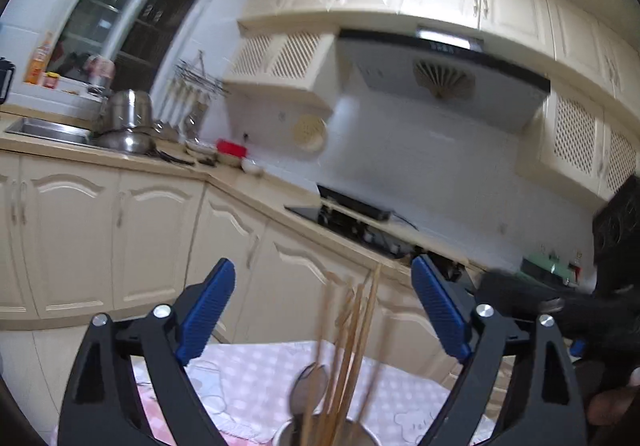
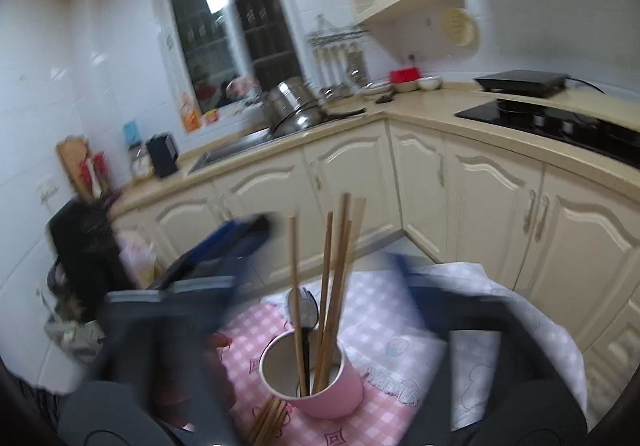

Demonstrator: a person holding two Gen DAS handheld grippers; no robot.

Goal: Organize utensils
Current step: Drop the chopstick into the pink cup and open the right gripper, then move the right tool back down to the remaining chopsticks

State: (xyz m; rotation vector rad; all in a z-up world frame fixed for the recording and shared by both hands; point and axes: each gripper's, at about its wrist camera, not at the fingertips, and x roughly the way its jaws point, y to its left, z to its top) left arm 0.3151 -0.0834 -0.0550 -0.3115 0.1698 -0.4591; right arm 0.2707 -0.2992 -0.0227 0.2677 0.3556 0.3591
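Note:
A pink cup (image 2: 316,382) stands upright on a pink checked cloth (image 2: 384,326). It holds several wooden chopsticks (image 2: 334,286) and a metal spoon (image 2: 306,306). More chopsticks (image 2: 268,420) lie on the cloth at the cup's near left. My right gripper (image 2: 324,258) is open, heavily blurred, its fingers either side of the cup's chopsticks. My left gripper (image 1: 324,286) is open and empty, above the cup (image 1: 320,434) with the chopsticks (image 1: 352,346) and the spoon (image 1: 310,386) between its fingers.
Cream kitchen cabinets (image 2: 460,173) run behind the table. The counter carries a sink (image 2: 232,149), steel pots (image 2: 296,105), bowls (image 2: 416,83) and a black hob (image 2: 560,121). A range hood (image 1: 440,73) hangs above. The other gripper's black body (image 1: 580,310) is at the right.

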